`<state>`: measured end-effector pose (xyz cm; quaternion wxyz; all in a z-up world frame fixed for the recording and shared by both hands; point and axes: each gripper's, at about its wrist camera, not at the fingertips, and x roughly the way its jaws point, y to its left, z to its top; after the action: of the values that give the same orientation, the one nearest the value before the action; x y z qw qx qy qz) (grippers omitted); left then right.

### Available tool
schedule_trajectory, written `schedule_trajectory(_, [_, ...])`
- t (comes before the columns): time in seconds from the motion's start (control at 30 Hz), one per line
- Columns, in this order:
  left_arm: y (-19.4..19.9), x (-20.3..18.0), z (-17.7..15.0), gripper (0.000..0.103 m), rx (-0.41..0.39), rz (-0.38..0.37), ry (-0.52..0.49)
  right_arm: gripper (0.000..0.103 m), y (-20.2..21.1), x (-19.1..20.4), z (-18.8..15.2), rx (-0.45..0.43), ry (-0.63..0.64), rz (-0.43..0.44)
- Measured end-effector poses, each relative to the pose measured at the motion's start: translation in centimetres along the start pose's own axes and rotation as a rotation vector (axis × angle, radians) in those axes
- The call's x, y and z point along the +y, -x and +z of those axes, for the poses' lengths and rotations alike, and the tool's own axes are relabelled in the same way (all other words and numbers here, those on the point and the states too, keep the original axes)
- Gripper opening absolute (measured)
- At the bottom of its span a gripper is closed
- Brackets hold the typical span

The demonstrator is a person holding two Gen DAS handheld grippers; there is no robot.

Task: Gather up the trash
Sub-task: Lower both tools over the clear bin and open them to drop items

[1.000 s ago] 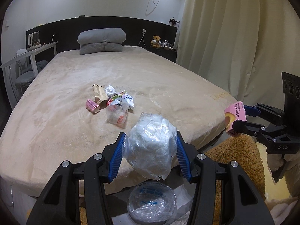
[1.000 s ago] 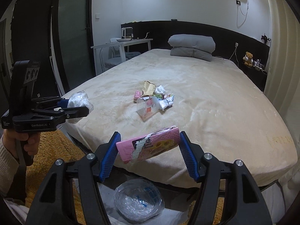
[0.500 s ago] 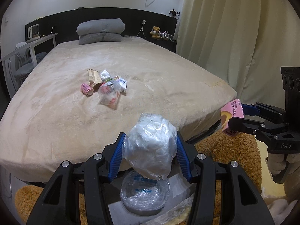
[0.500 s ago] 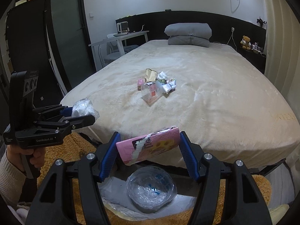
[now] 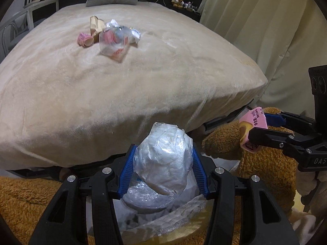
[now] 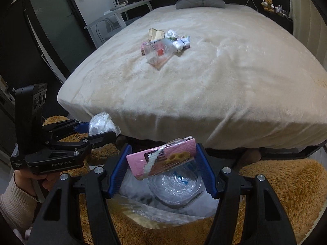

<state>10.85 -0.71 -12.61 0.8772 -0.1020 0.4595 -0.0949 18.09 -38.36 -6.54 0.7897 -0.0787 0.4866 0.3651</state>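
My left gripper (image 5: 162,168) is shut on a crumpled clear plastic bag with white stuff inside (image 5: 163,159), seen from the side as the plastic bag (image 6: 102,123) held in the left gripper (image 6: 100,129). My right gripper (image 6: 161,168) is shut on a flat pink snack wrapper (image 6: 163,159), which shows as the pink wrapper (image 5: 252,128) at the right edge of the left view. Both hang just above a lined trash bin (image 6: 175,210) on the floor, the bin (image 5: 155,216) holding a clear plastic lid. More trash (image 5: 110,36) lies piled mid-bed, the same pile (image 6: 165,45) in the right view.
The beige bed (image 6: 204,102) fills the view ahead, its foot edge just beyond the bin. A brown fluffy rug (image 6: 276,183) surrounds the bin. A curtain (image 5: 265,30) hangs to the right, a white desk and chair (image 6: 118,16) to the left. A hand and sleeve (image 6: 18,189) hold the left gripper.
Both grippers have sunk toward the floor and tilted downward with their loads still gripped. The bin has come up closer beneath them, and the bed now sits higher in view.
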Motion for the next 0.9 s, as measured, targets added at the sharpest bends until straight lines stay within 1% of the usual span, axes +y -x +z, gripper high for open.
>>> schedule_trajectory(0.23, [-4.7,1.8,-1.4,0.051,0.12,-0.028,0.058,0.063,-4.3,-1.7,-0.5,0.109,-0.058,0.023])
schedule_trajectory(0.53, [-9.6,2.9,-2.3,0.051,0.243,-0.051,0.092,0.063,-8.5,-2.2,-0.9,0.219,-0.091,0.039])
schedule_trajectory(0.73, [-11.6,3.8,-2.9,0.051,0.308,-0.056,0.13,0.063,-10.4,-2.7,-0.9,0.275,-0.115,0.039])
schedule_trajectory(0.9, [-12.6,4.0,-3.4,0.051,0.364,-0.057,0.142,0.064,-12.1,-3.5,-1.2,0.319,-0.15,0.042])
